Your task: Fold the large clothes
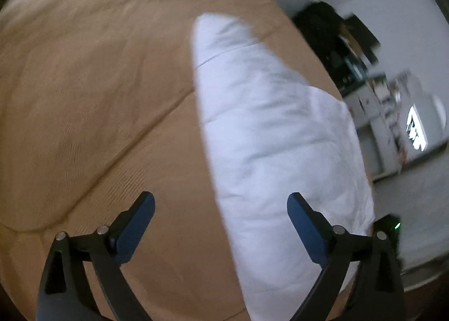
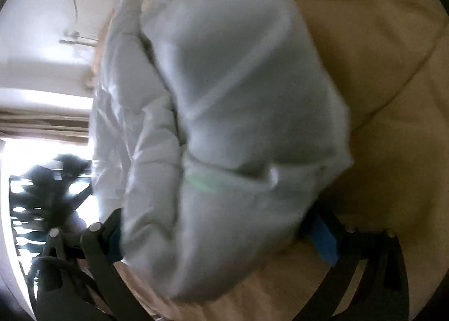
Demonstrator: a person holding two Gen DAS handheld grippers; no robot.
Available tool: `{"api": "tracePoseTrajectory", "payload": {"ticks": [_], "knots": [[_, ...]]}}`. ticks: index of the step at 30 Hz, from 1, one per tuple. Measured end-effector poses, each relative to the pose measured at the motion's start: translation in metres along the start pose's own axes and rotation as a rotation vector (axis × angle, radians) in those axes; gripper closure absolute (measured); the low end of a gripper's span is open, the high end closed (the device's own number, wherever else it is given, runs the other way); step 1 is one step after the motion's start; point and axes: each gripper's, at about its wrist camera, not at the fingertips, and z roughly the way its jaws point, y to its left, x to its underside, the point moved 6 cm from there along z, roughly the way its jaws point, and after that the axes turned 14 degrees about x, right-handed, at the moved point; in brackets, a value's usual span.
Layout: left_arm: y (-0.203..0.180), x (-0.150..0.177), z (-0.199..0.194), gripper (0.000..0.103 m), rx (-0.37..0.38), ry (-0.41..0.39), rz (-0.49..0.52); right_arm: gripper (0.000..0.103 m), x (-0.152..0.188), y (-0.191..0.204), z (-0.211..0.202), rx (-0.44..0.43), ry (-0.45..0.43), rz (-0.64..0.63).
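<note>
The bulky white padded garment [image 1: 269,135] is lying along the right side of the tan quilted bed cover [image 1: 84,96], its long axis running from near to far. The left gripper [image 1: 221,208] is being held spread, with nothing between its 2 blue-padded fingers [image 1: 134,231], the garment's left edge lying just ahead. The right gripper [image 2: 221,234] is nearer: the bunched white fabric is filling the gap between its fingers, though blur is leaving it unclear whether the fabric is clamped.

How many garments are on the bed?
1: a white padded garment lying on the tan bedspread, beside the open left gripper; any beneath it would be hidden.
</note>
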Motion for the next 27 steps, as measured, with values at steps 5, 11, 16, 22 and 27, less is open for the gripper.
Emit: {"api": "tracePoseTrajectory", "payload": {"ticks": [5, 11, 16, 22, 27], "knots": [[0.03, -0.025, 0.054, 0.005, 0.14, 0.085, -0.09, 0.0, -0.009, 0.001, 0.005, -0.046, -0.004, -0.039], [0.024, -0.07, 0.1, 0.001, 0.366, 0.056, -0.178, 0.0, -0.008, -0.008, 0.005, -0.079, -0.006, -0.035], [0.0, -0.071, 0.144, 0.0, 0.419, 0.105, -0.18, 0.013, -0.008, -0.007, 0.002, -0.1, -0.009, -0.052], [-0.016, -0.094, 0.104, 0.026, 0.546, 0.062, -0.188, 0.038, -0.008, 0.01, -0.029, -0.133, -0.075, -0.093], [-0.013, -0.143, 0.028, 0.026, 0.459, -0.053, -0.105, 0.041, -0.012, 0.072, -0.038, -0.209, -0.103, -0.185]]}}
